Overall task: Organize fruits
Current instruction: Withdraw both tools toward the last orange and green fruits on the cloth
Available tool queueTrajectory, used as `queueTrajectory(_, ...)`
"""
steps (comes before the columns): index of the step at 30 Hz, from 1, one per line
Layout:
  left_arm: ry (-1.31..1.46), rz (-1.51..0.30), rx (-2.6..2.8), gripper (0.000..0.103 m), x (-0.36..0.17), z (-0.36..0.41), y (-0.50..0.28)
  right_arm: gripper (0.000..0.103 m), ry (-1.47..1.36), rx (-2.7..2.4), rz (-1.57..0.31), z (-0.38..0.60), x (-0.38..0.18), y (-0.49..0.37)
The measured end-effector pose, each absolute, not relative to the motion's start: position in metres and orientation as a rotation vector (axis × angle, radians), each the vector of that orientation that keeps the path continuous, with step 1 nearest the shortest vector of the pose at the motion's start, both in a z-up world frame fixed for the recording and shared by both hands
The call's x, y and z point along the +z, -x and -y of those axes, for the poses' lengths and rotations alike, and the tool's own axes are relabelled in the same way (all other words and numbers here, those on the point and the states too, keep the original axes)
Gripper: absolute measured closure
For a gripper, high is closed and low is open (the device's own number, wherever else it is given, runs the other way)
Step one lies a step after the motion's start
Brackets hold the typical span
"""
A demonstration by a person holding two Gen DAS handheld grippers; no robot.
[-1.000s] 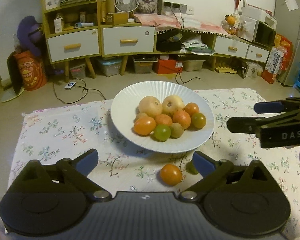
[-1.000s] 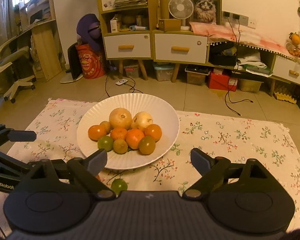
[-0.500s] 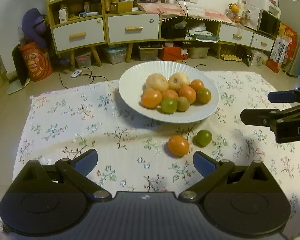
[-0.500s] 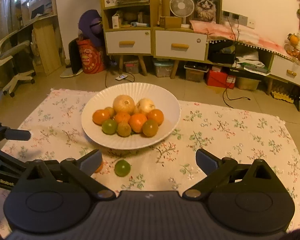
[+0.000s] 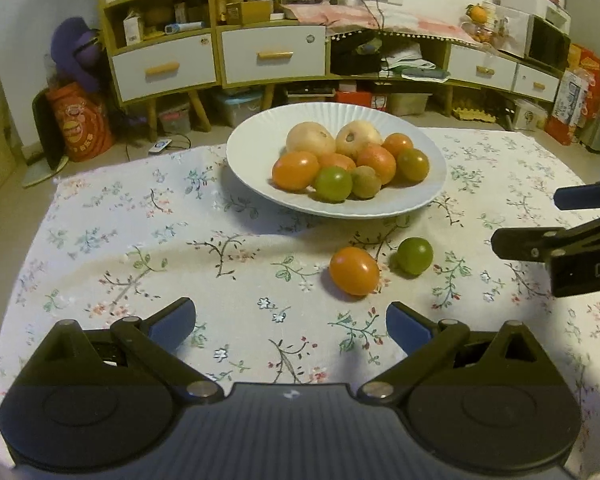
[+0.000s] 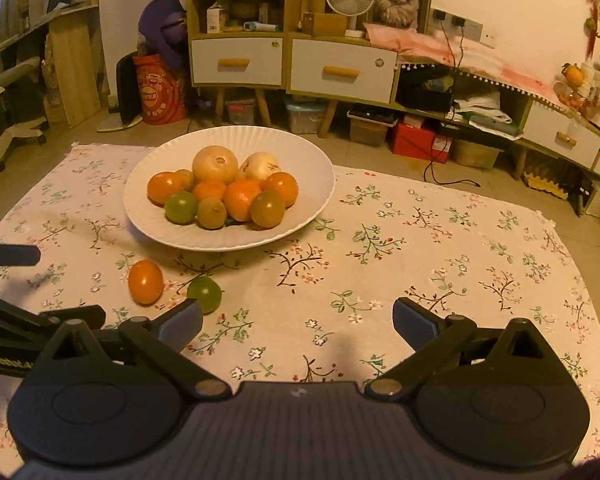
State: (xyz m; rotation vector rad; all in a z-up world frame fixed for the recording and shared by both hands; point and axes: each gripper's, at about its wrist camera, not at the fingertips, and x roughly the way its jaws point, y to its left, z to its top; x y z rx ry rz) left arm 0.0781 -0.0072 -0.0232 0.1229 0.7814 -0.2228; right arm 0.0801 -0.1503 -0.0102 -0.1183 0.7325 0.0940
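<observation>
A white plate (image 5: 256,152) (image 6: 308,168) on the floral cloth holds several fruits: two pale round ones at the back, orange and green ones in front. An orange fruit (image 5: 354,271) (image 6: 145,282) and a green fruit (image 5: 414,255) (image 6: 204,293) lie loose on the cloth in front of the plate. My left gripper (image 5: 290,324) is open and empty, just short of the orange fruit. My right gripper (image 6: 298,322) is open and empty, with the green fruit by its left fingertip. Each gripper shows at the edge of the other's view.
The floral cloth (image 5: 140,240) covers a low surface, its far edge just behind the plate. Beyond it are wooden cabinets with white drawers (image 5: 272,54), storage boxes on the floor, cables, and an office chair (image 6: 8,92) at the left.
Both grippers have drawn back from the plate and risen, so the two loose fruits now show fully in front of them. Both stay open.
</observation>
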Motion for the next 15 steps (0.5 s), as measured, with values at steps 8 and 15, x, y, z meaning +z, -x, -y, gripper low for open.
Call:
queueTrajectory(8, -0.030, -0.815, -0.236, 0.031, -0.035, 0.011, -0.091, 0.002, 0.136, 0.090, -0.749, 0.155, -0.016, -0.084)
queueTrajectory(15, 0.022, -0.812, -0.290, 0.052, -0.038, 0.017, -0.095, 0.002, 0.144, 0.091, -0.769, 0.159, -0.021, -0.087)
